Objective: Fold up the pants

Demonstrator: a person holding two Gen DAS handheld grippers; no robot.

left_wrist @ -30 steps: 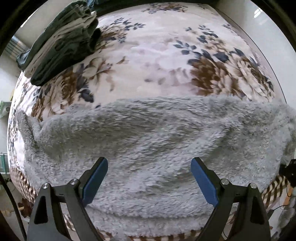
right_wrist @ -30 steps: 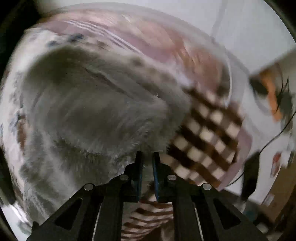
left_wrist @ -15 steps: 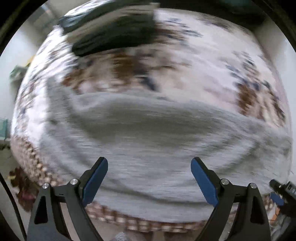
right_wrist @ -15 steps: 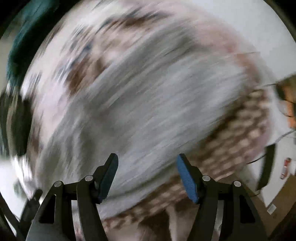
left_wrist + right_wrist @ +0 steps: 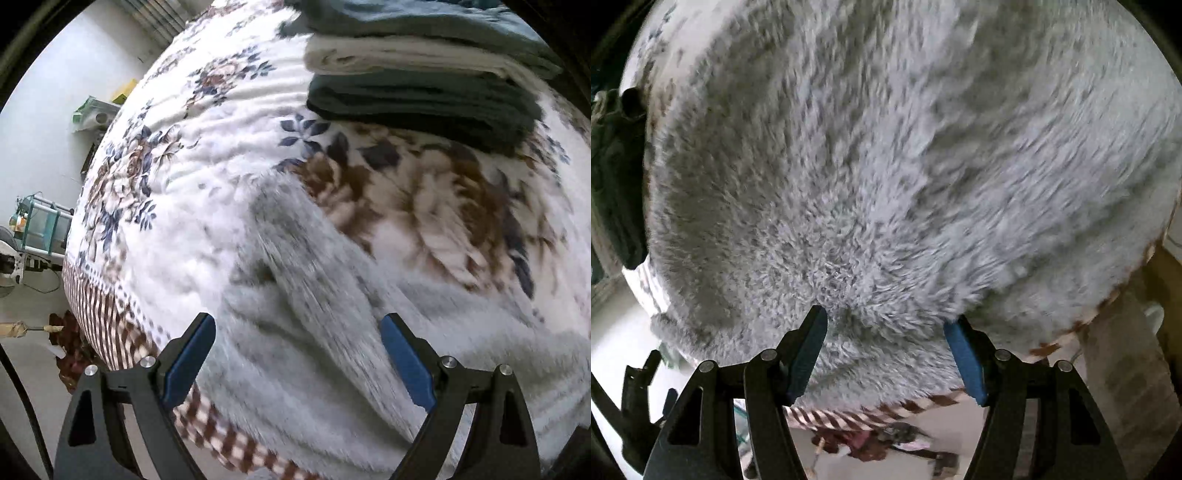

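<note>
Both jaws wide and empty, we hover our left gripper (image 5: 297, 356) and right gripper (image 5: 886, 349) over the soft, limp fleece pants (image 5: 905, 166) near the bed's (image 5: 192, 206) front edge, best pinched at a hem.

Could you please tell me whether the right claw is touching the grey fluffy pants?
Cannot tell. In the right wrist view the open right claw sits right at the pants, but neither contact nor a gap shows plainly.

Pants: I see the fluffy grey fleece pants (image 5: 314, 332) lying on the flowery plush blanket (image 5: 207, 147), near its front edge.
Pile: the stack of folded dark and white clothes (image 5: 417, 66) sits on the blanket behind the pants.
My grippers: the left gripper (image 5: 297, 354) and right gripper (image 5: 886, 350) are both over the pants.
</note>
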